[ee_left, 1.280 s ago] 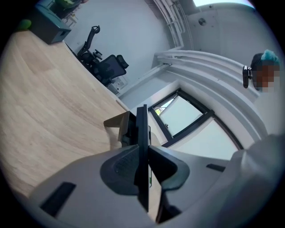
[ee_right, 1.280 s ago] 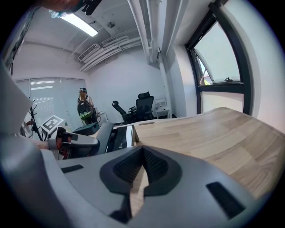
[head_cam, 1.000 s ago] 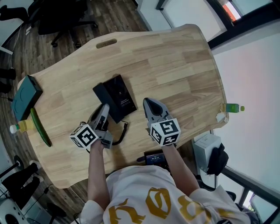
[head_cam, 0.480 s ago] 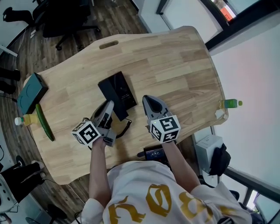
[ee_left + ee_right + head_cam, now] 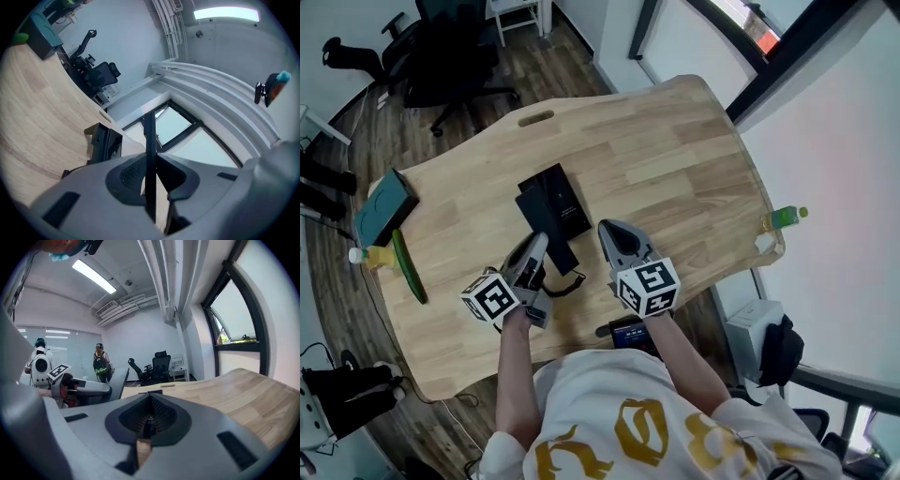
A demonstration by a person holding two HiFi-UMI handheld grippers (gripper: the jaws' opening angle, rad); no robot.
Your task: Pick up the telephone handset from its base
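Note:
The black telephone base (image 5: 564, 195) lies on the wooden table (image 5: 675, 150). My left gripper (image 5: 540, 247) is shut on the black handset (image 5: 562, 254), which hangs just above the near side of the base. A curly cord (image 5: 569, 283) trails from it to the table. In the left gripper view the handset (image 5: 150, 150) stands edge-on as a thin dark slab clamped between the jaws, with the base (image 5: 101, 144) behind. My right gripper (image 5: 610, 232) hovers beside it to the right. Its jaws (image 5: 150, 420) are shut with nothing between them.
A teal box (image 5: 384, 206), a yellow-capped bottle (image 5: 371, 256) and a long green object (image 5: 408, 266) sit at the table's left edge. A green bottle (image 5: 784, 217) stands at the right edge. Office chairs (image 5: 441, 56) stand beyond the table. Two people (image 5: 100, 363) stand in the distance.
Both grippers have risen above the table. The left one carries the handset up and away from the base, and the cord has been pulled along.

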